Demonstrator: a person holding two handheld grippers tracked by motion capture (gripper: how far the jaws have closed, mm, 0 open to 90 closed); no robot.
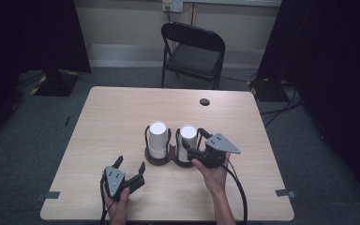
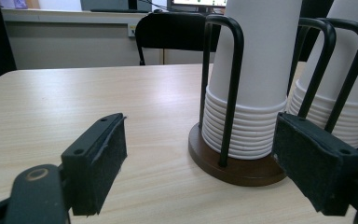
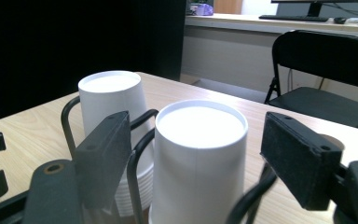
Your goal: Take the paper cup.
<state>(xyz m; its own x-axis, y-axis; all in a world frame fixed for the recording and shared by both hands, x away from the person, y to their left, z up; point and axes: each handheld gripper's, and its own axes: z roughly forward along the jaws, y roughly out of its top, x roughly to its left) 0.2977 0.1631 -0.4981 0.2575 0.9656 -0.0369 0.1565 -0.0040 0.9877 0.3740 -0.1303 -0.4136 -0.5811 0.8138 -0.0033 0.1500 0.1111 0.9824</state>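
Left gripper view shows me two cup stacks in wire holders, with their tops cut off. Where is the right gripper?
Observer: The right gripper is at the right cup stack. Its fingers stand on either side of the top cup, and the pads are not pressing on it.
Operator: Which way up are the cups?
Observer: Upside down. The right cup stack and the left cup stack both end in a flat white base facing up.
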